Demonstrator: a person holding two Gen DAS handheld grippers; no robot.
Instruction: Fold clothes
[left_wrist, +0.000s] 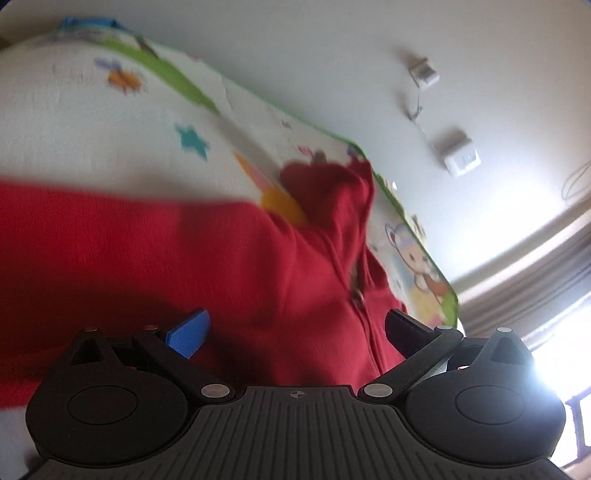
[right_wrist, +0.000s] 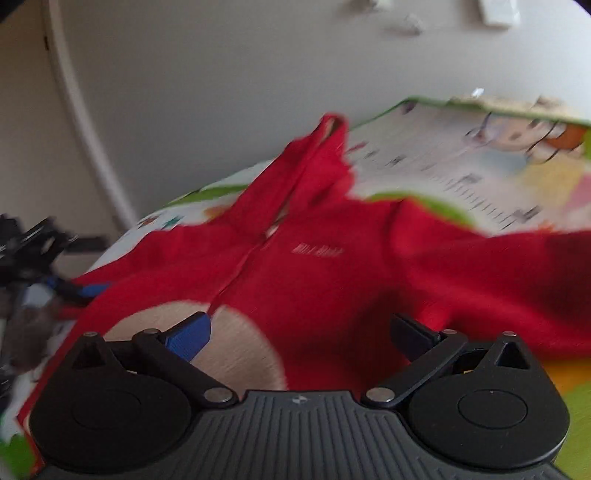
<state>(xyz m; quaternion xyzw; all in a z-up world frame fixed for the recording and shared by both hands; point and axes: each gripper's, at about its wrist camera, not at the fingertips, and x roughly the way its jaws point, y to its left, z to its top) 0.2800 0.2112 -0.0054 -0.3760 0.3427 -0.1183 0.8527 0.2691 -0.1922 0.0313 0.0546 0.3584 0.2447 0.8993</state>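
Meanwhile, left gripper (left_wrist: 297, 328) and right gripper (right_wrist: 301, 332) (jaws apart, empty) above red hoodie (right_wrist: 314, 266).

Matt red knit-cloth hoodie (right_wrist: 314, 266) on a seemingly smooth printed mat (left_wrist: 92, 129).

2 close wrist views, shared hoodie (left_wrist: 258, 266)

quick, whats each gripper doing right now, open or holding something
Left gripper: open, holding nothing, over the red zip-up hooded jacket.
Right gripper: open, holding nothing, over the same jacket.
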